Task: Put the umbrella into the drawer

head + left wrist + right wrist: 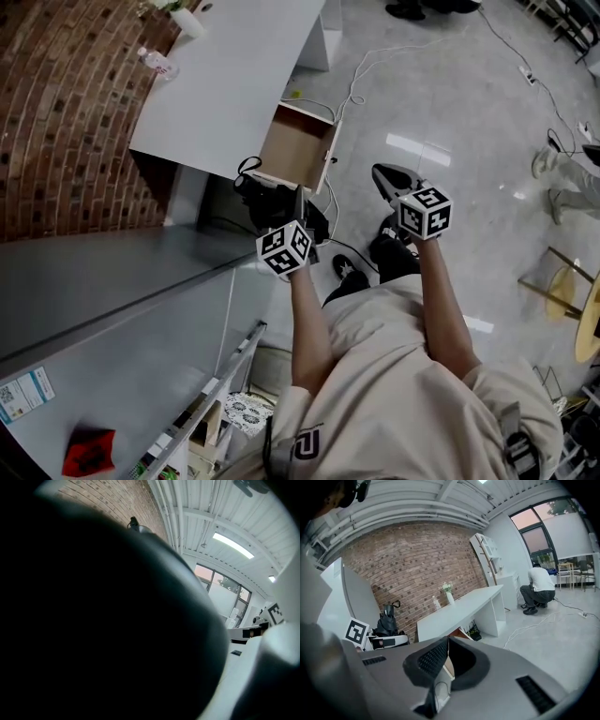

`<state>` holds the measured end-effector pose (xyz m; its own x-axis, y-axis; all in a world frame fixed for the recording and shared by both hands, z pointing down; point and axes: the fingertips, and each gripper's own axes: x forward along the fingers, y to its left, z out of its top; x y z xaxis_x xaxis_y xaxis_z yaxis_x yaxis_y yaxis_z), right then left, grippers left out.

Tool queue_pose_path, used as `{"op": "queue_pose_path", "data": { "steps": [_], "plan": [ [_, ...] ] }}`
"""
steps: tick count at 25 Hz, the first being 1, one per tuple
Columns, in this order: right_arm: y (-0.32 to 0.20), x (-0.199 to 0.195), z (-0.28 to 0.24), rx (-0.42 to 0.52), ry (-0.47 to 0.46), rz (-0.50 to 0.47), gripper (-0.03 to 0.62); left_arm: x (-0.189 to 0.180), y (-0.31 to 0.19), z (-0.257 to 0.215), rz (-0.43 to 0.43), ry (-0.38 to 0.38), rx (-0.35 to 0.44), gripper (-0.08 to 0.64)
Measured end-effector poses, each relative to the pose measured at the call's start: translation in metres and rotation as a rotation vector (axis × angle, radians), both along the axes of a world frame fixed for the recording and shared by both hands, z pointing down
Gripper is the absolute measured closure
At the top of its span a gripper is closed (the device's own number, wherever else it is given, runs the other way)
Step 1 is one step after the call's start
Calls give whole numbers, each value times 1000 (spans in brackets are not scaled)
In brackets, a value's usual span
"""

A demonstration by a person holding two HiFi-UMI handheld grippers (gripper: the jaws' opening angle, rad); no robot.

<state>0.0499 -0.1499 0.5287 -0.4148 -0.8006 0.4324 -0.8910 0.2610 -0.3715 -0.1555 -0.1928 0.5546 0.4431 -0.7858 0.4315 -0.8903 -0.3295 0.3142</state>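
My left gripper [281, 206] is shut on a folded black umbrella [255, 192], held in the air just in front of an open wooden drawer [295, 150] under the white desk [234, 75]. In the left gripper view the dark umbrella [108, 620] fills most of the picture and hides the jaws. The right gripper view shows the umbrella [389, 619] standing upright over the left gripper, to the left. My right gripper [386, 175] hangs to the right of the drawer, apart from the umbrella. The right gripper [446, 641] has its pads together with nothing between them.
A bottle [159, 64] and a white vase [187, 21] stand on the desk by the brick wall. Cables [375, 66] run across the floor. A grey cabinet top [94, 300] lies at my left. A person [536, 590] crouches far off.
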Motion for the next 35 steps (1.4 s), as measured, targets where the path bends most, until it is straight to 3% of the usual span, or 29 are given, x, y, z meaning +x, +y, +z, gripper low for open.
{"op": "queue_pose_path", "data": {
  "steps": [10,16,25,35],
  "plan": [
    [-31,44,-2,10,-10,-164,525,46,1,-6,-83,-75,0,282],
    [-54,58,22,7,-38,-198,525,46,12,8,-130,-124,-26,282],
    [-67,49,79,-78,-56,-217,525,60,19,57,-75,-173,-129,284],
    [-116,27,96,-96,-81,-163,525,60,-63,101,20,-178,-130,282]
  ]
}}
